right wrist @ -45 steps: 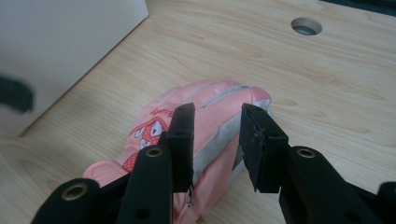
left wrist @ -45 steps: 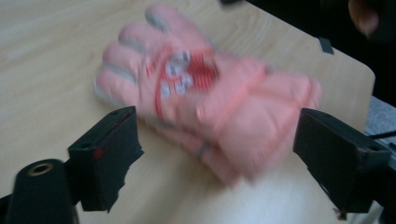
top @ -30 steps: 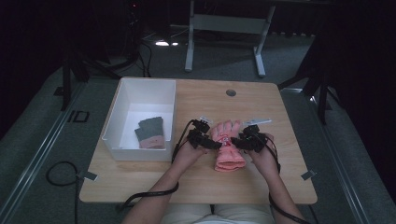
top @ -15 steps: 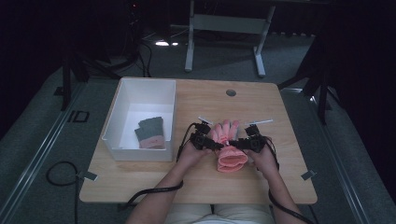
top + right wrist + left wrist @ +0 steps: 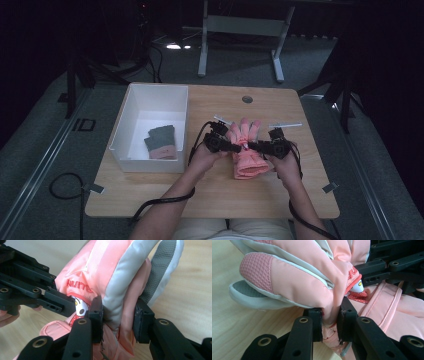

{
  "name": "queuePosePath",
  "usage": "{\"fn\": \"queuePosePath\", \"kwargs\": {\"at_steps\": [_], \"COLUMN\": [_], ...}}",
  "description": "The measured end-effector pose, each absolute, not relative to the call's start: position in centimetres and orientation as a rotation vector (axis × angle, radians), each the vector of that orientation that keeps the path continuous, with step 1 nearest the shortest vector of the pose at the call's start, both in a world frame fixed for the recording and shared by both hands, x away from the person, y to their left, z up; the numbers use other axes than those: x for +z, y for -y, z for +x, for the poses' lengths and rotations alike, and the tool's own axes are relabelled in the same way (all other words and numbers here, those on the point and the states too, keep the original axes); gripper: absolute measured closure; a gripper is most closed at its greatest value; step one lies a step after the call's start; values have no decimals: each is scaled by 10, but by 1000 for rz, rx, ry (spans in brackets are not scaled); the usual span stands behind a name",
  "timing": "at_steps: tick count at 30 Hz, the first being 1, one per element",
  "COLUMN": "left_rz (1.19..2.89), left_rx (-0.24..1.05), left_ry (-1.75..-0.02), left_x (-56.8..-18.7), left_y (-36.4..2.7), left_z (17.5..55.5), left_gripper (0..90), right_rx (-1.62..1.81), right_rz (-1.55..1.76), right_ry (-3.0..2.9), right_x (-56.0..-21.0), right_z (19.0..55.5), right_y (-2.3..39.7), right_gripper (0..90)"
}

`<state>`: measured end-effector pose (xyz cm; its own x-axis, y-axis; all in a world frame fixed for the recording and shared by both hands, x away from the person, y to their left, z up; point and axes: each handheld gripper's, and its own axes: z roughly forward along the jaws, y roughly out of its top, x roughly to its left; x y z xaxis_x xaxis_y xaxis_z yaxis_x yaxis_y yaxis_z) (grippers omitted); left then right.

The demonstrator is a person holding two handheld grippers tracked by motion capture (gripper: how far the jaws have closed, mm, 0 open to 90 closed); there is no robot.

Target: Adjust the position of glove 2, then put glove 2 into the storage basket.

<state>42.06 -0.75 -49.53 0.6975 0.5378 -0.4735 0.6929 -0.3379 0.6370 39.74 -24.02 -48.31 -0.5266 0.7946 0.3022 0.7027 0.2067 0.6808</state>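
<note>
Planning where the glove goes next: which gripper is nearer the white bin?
The left gripper: it sits between the white bin and the pink glove, pinching the glove's near side. The right gripper grips the glove's far side.

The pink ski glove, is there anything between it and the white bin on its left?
Yes. The left tool, shut on the pink ski glove, and the hand holding it sit on the glove's bin side. Beyond them, bare table runs to the white bin, which already holds a folded dark glove pair.

White bin (image 5: 125, 125) blocks the left; tabletop (image 5: 310, 165) right open.
</note>
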Motion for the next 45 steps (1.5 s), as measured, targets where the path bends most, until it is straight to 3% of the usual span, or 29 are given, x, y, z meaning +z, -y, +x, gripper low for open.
{"fn": "queuePosePath", "kwargs": {"at_steps": [12, 28, 45], "left_rz": [2052, 2032, 2006], "left_rx": [-119, 8, 103], "left_ry": [-891, -913, -1019], "left_x": [-428, -341, -311], "left_y": [-19, -86, -178], "left_z": [415, 413, 404], "left_gripper": [762, 761, 761], "right_rx": [1331, 1419, 1450], "right_rz": [1376, 1240, 1129], "right_ry": [-2289, -2249, -2310], "right_x": [-430, -349, -319], "right_z": [390, 398, 412], "right_y": [219, 154, 59], "right_gripper": [653, 655, 655]}}
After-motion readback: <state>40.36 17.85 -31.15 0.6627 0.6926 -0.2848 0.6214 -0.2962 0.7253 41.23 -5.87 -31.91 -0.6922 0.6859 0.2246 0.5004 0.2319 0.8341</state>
